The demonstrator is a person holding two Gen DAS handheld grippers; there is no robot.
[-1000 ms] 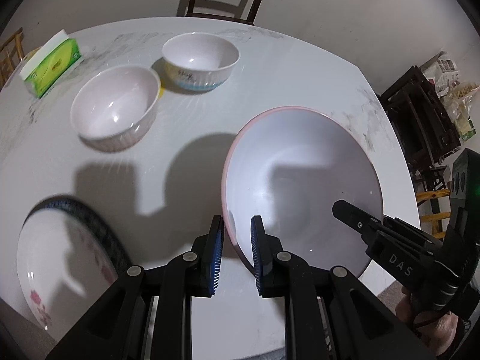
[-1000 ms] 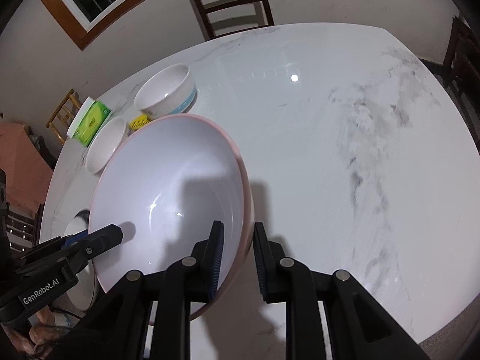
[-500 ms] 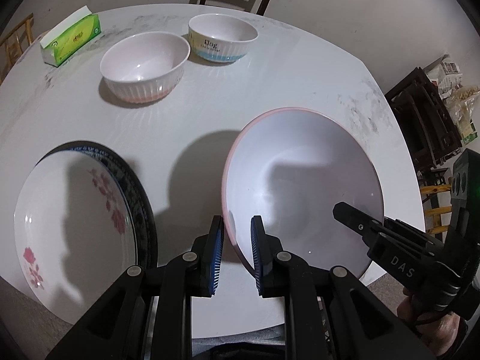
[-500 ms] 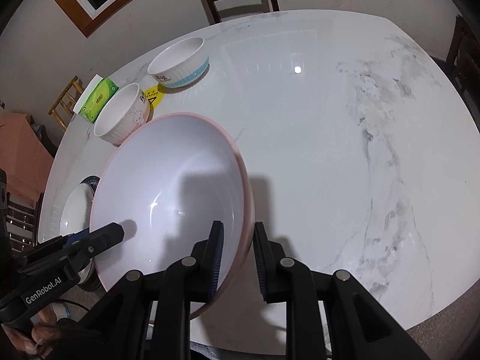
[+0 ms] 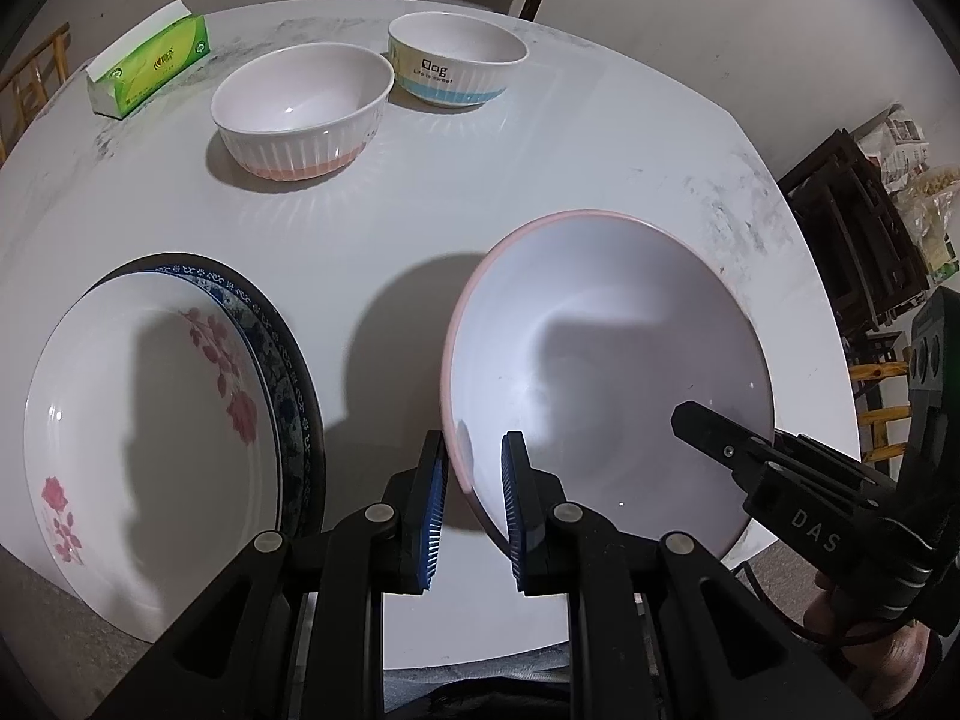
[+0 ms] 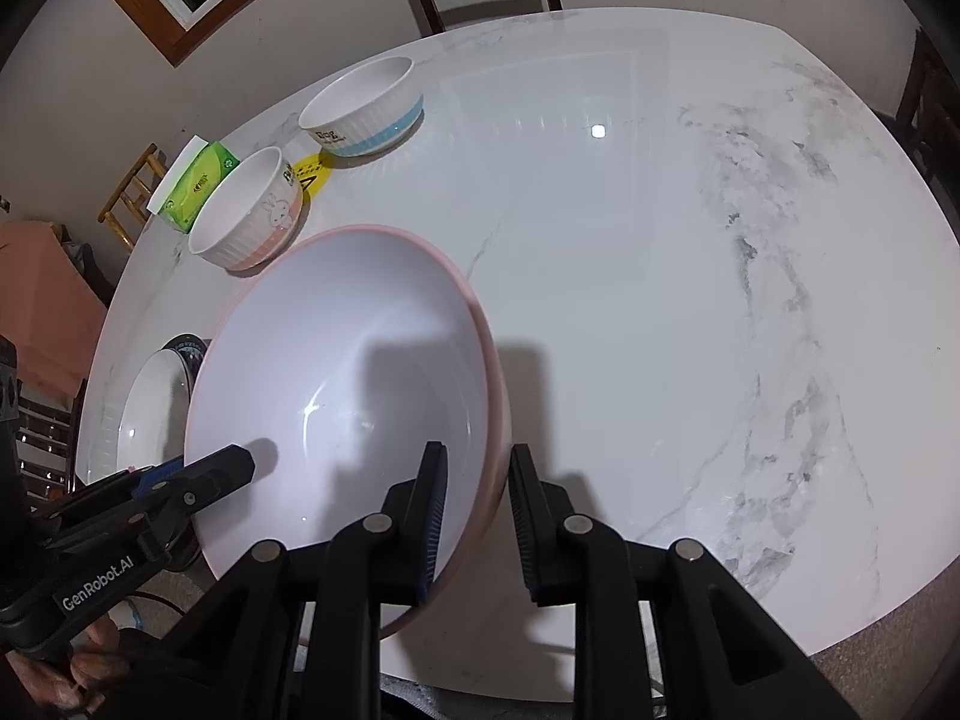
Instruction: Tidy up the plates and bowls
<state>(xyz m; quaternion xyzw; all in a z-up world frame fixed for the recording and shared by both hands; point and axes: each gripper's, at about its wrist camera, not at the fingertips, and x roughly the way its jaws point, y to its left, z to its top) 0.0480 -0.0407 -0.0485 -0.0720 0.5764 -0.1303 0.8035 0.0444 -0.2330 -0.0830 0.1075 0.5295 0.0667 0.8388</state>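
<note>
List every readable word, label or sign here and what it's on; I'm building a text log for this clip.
"DAS": on the right tool, seen from the left wrist.
"GenRobot.AI": on the left tool, seen from the right wrist.
"Dog": on the blue-banded bowl; the small line beneath is too blurred to read.
Green tissue pack: print too small to read.
Yellow sticker on the table: a warning triangle, its text unreadable.

Table's right half bare, open to pass. Left crowded: stacked plates, two small bowls, tissue pack
</note>
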